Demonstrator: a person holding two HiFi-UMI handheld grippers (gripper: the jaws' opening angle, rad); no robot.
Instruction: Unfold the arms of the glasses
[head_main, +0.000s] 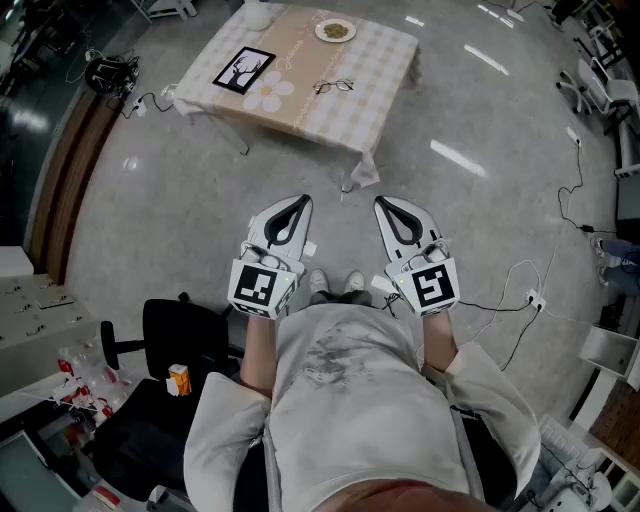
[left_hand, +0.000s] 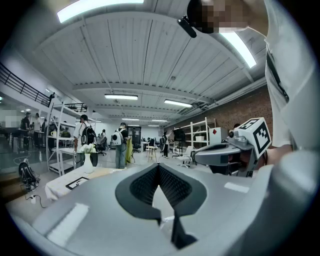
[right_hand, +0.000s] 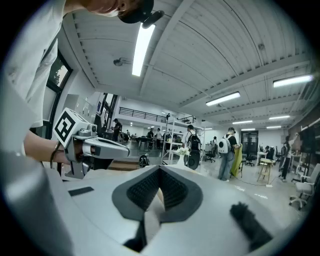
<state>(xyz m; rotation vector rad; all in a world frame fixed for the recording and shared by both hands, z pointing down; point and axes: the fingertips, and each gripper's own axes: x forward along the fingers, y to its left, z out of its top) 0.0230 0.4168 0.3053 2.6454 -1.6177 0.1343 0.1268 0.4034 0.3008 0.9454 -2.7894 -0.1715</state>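
Glasses (head_main: 333, 86) lie on the checked tabletop (head_main: 385, 60), right of the framed picture (head_main: 244, 70), well apart from you. Your left gripper (head_main: 298, 203) and right gripper (head_main: 384, 204) hover side by side, jaws clenched, empty.

- A big open lab or workshop hall: polished grey floor (head_main: 470, 120) with loose cables (head_main: 500, 307) trailing across it.
- Ribbed ceiling (left_hand: 150, 60) with strip lights (left_hand: 121, 96), a brick wall (left_hand: 245, 107), white metal shelving (left_hand: 200, 131).
- A railed mezzanine (right_hand: 145, 114); people with backpacks (left_hand: 120, 140).
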